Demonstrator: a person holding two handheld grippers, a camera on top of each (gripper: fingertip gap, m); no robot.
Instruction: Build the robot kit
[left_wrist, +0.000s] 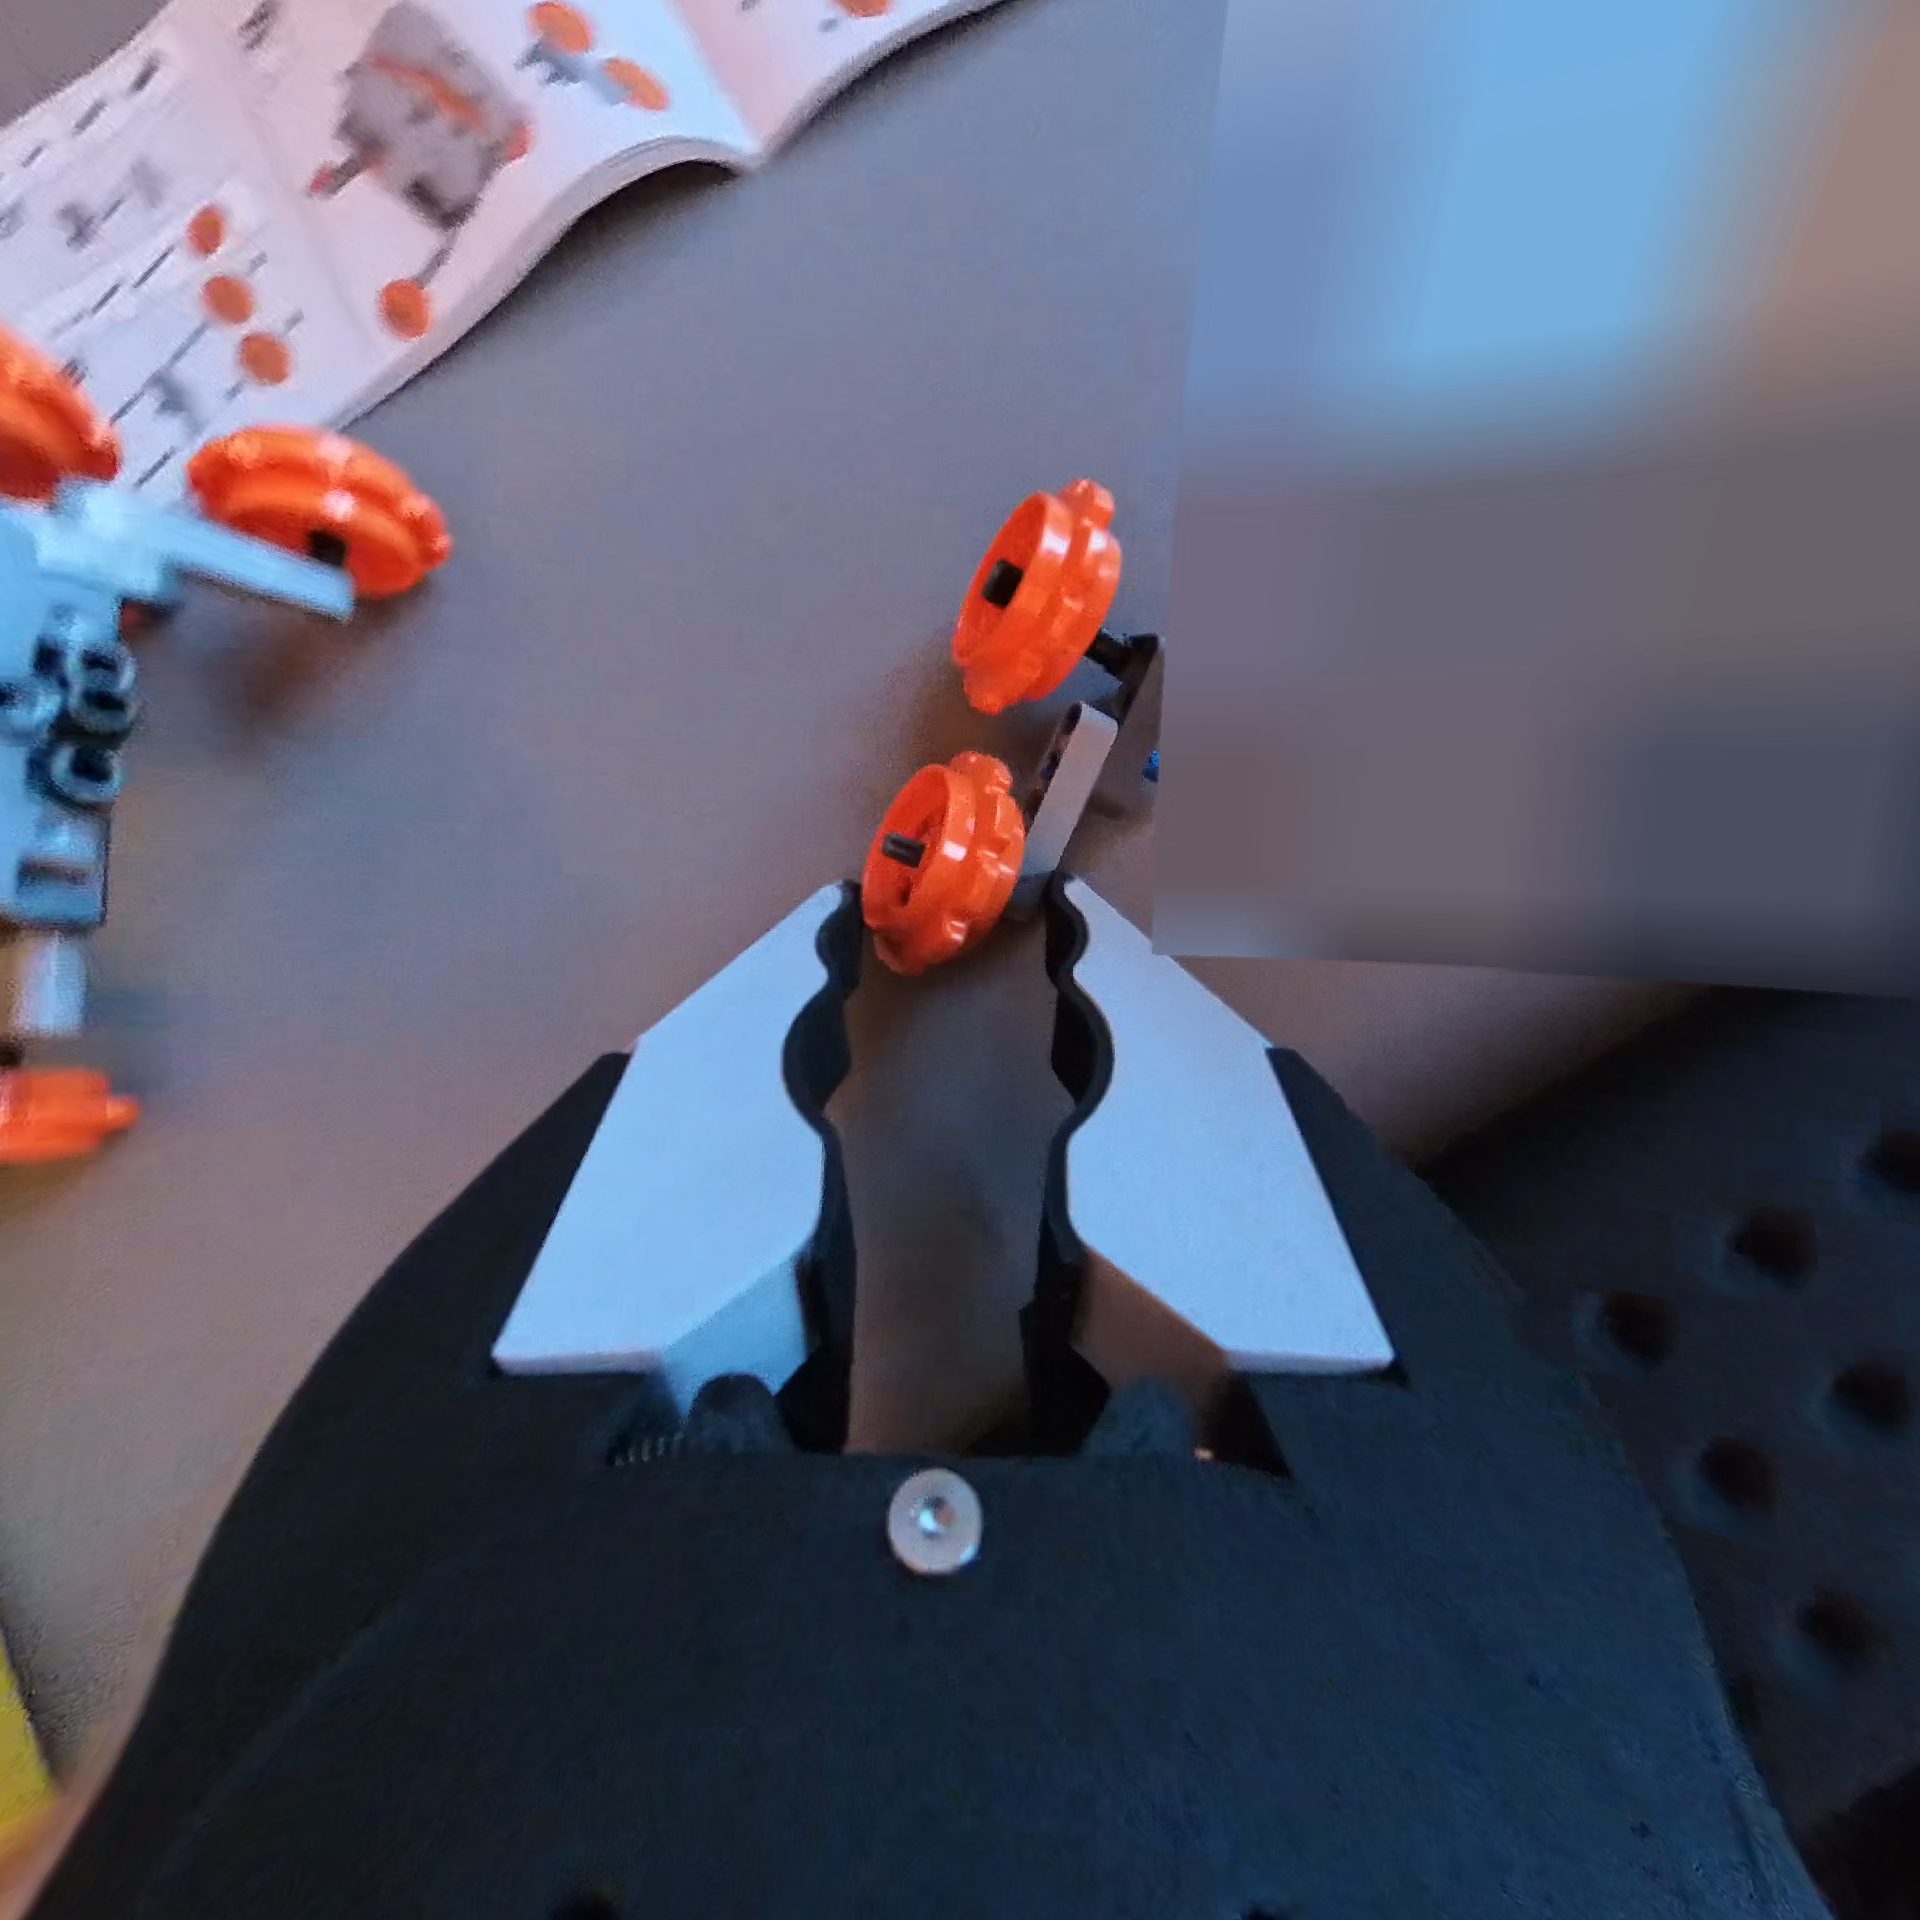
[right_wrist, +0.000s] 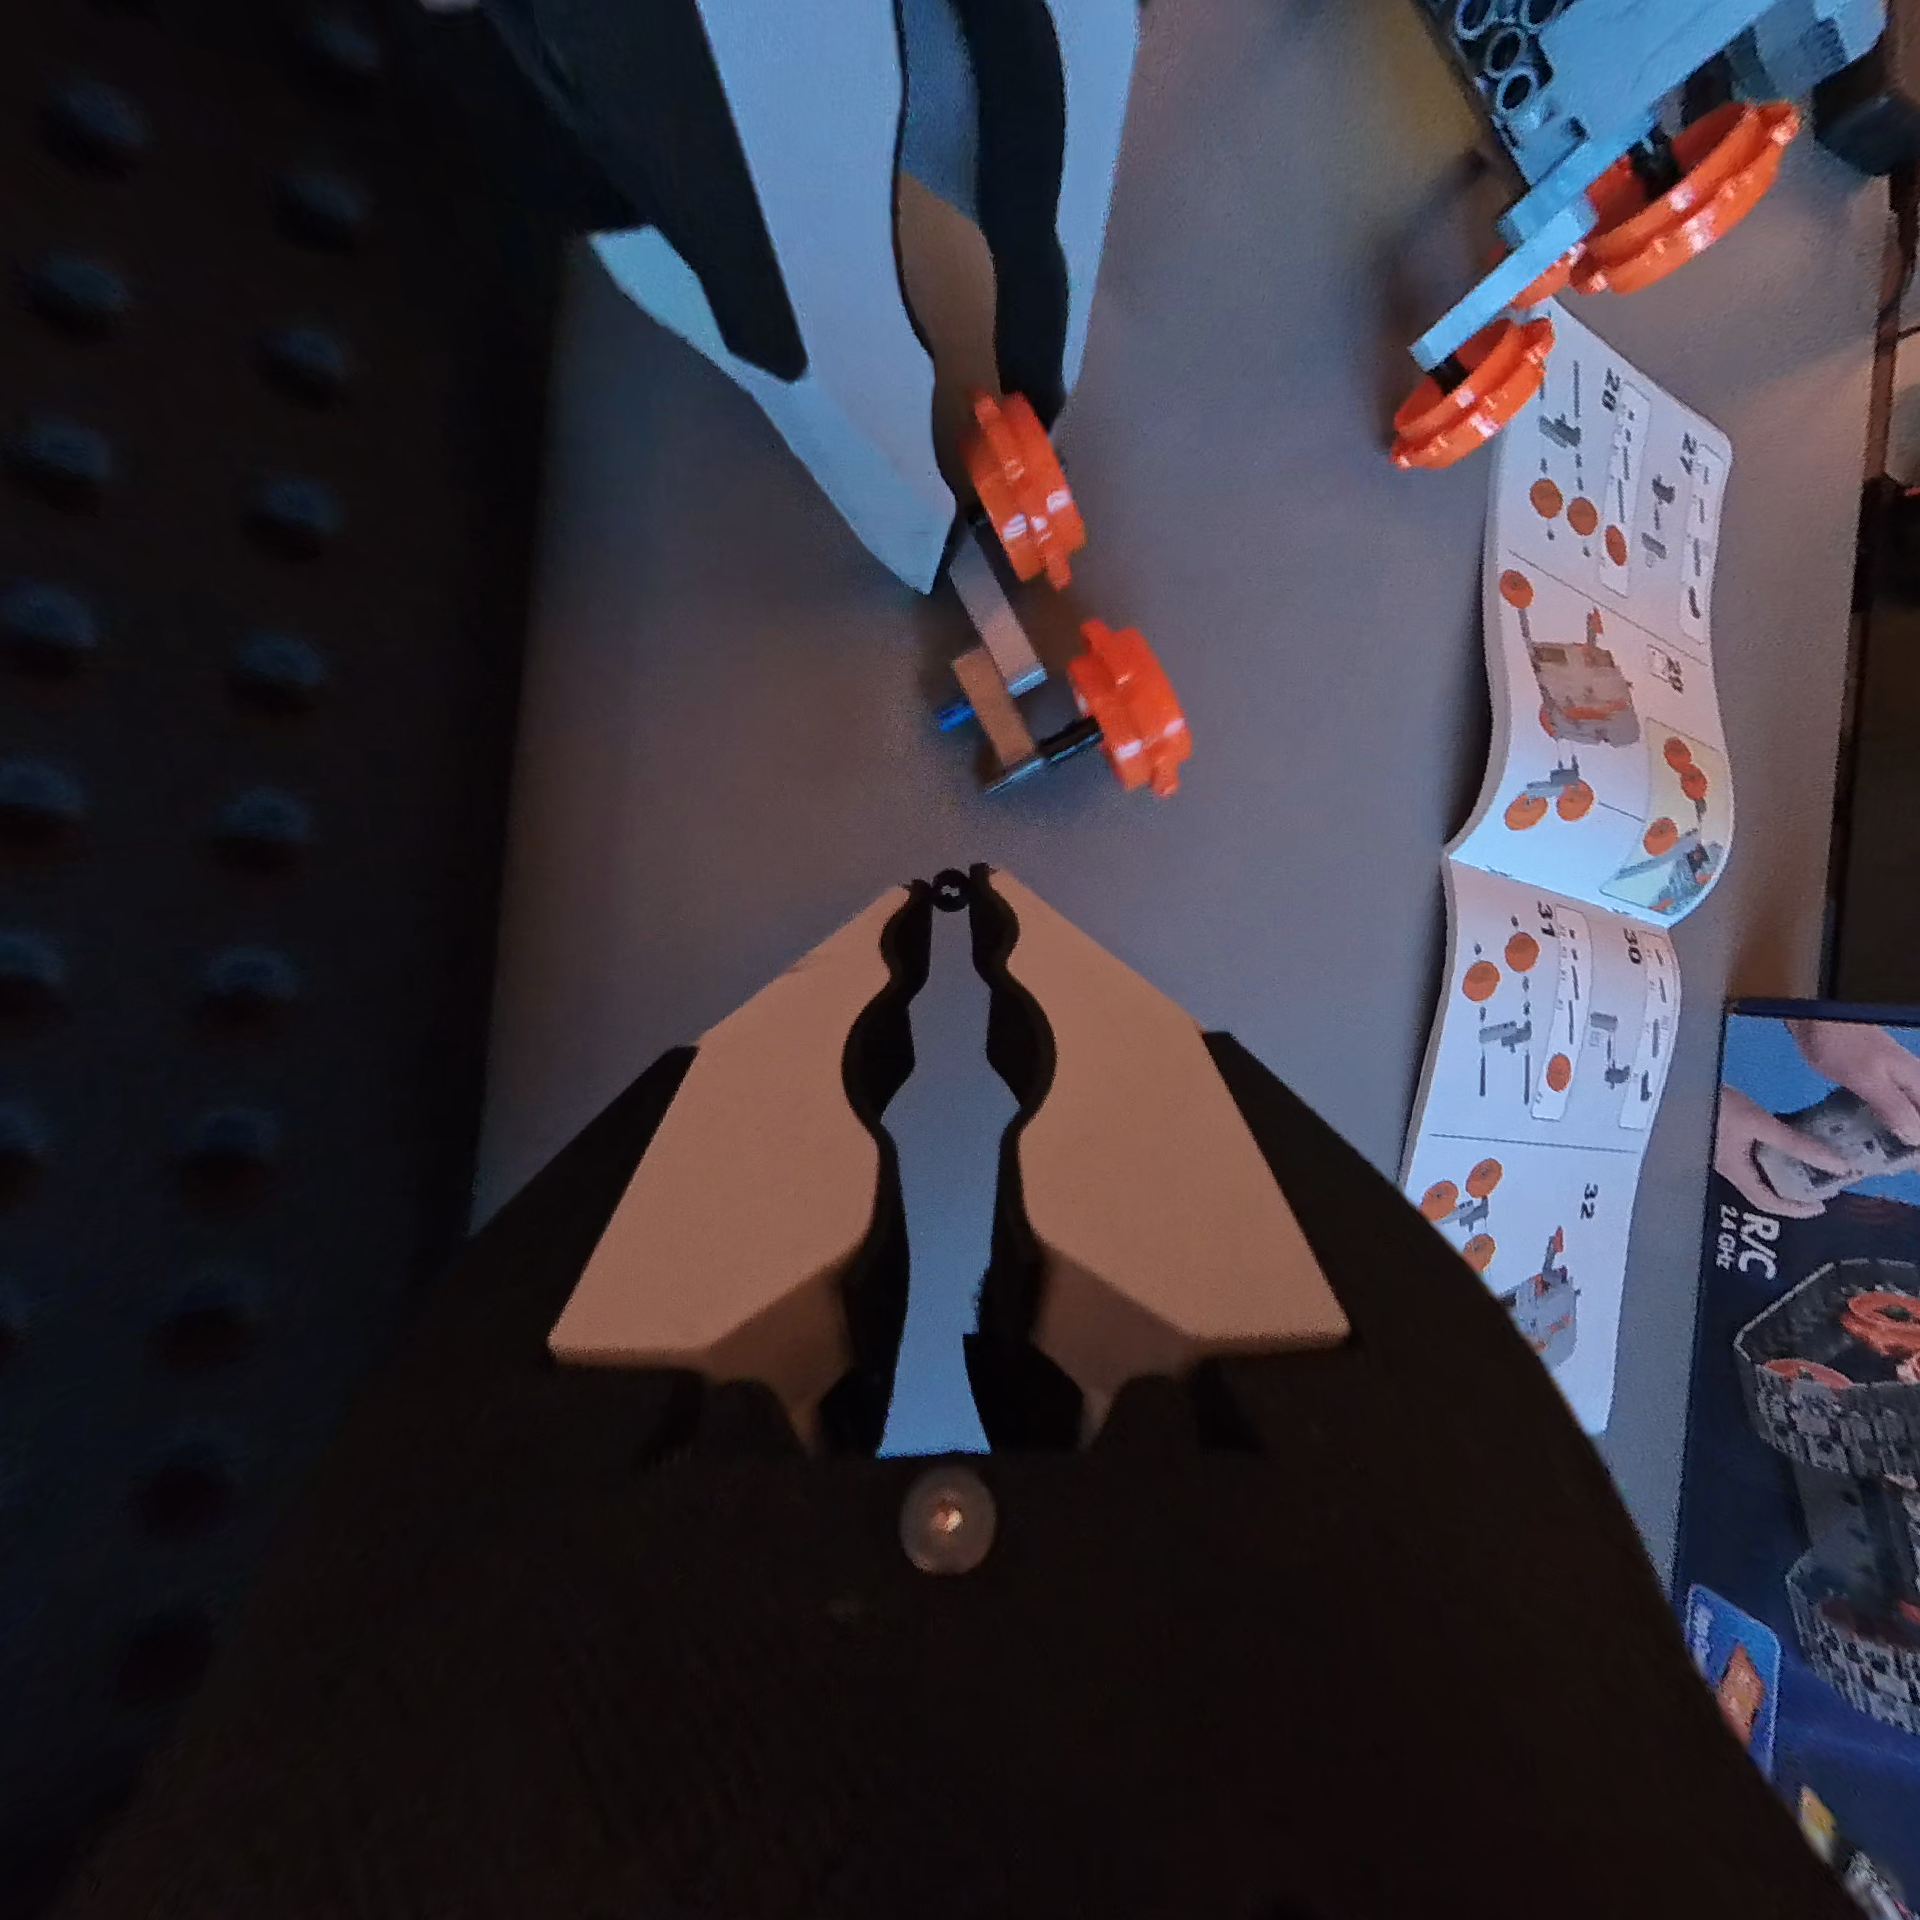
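Left gripper (left_wrist: 951, 894) sitting open around near orange wheel (left_wrist: 940, 862) of small axle piece (right_wrist: 1003, 665). Right gripper (right_wrist: 949, 888) pinching tiny black ring (right_wrist: 949, 889); booklet (right_wrist: 1600, 790), box (right_wrist: 1818, 1351) lying right

The small toothed plastic wheel (left_wrist: 943, 862) at twelve o'clock is bright orange with a black axle; the larger toothed plastic wheel (left_wrist: 1036, 594) beyond matches it. The short plastic beam (right_wrist: 1000, 636) joining them is grey. The flat tabletop (left_wrist: 675, 623) is plain grey-brown. The open paper instruction booklet (right_wrist: 1600, 727) at three o'clock is white, dotted orange and grey.
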